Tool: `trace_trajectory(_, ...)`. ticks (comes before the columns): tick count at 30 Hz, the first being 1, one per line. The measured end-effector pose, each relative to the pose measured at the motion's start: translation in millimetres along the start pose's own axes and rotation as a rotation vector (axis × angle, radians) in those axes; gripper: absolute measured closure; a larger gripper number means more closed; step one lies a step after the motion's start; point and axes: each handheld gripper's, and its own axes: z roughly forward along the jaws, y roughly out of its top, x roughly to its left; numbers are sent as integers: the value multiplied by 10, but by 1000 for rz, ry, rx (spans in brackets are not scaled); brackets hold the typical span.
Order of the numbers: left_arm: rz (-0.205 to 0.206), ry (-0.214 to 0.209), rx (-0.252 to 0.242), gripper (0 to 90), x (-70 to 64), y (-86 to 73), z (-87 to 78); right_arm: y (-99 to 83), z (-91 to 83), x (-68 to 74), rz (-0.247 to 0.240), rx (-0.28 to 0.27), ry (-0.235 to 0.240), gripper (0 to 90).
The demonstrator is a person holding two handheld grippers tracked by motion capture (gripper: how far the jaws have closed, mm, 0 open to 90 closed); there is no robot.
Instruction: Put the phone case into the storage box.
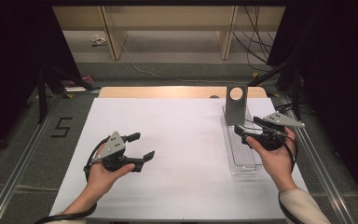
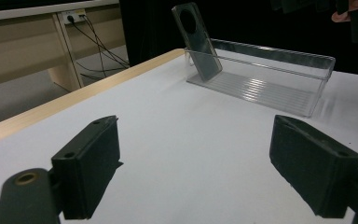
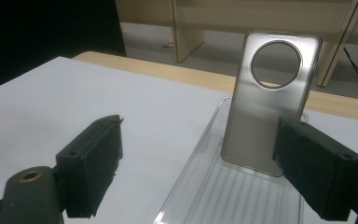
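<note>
A clear plastic tray [image 1: 242, 156] lies on the right side of the white sheet [image 1: 177, 154]. At its far end a grey phone case [image 1: 236, 105] with a round hole stands leaning upright. My right gripper [image 1: 249, 127] hovers open over the tray, its jaws wide apart and pointing at the case [image 3: 265, 107]; nothing is between them. My left gripper [image 1: 141, 146] is held open over the left-middle of the sheet, empty, aimed toward the tray [image 2: 279, 53] and the case [image 2: 196, 42]. In their own views the left gripper [image 2: 196, 163] and right gripper [image 3: 198, 168] show bare pads.
The wooden table edge [image 1: 182, 92] runs along the back of the sheet. Beyond it stand pale shelving legs [image 1: 114, 39] and loose cables [image 1: 256, 42]. Metal rails [image 1: 23, 163] flank the table, and black curtains hang on both sides. A "5" [image 1: 61, 127] is marked at left.
</note>
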Motion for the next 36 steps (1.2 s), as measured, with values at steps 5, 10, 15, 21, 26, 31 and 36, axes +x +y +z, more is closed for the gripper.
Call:
trace_trajectory(5,-3,0,-4,159,4,1,-2,-30,-43,4,0,-3,10,172)
trace_trajectory(10,-4,0,-4,159,6,2,-5,-63,-79,29,-4,3,30,172)
trace_trajectory(15,-9,-1,-5,159,7,1,-6,-102,-97,60,-16,11,45,172)
trace_trajectory(21,-12,-1,-7,159,7,2,-7,-139,-139,90,-25,9,68,171)
trace_trajectory(26,-11,-1,-9,159,8,5,-11,-181,-161,115,-27,14,82,171)
trace_trajectory(31,-12,-2,-9,159,9,4,-11,-222,-186,129,-31,14,89,171)
trace_trajectory(36,-13,-2,-9,159,6,5,-12,-259,-216,139,-41,11,90,171)
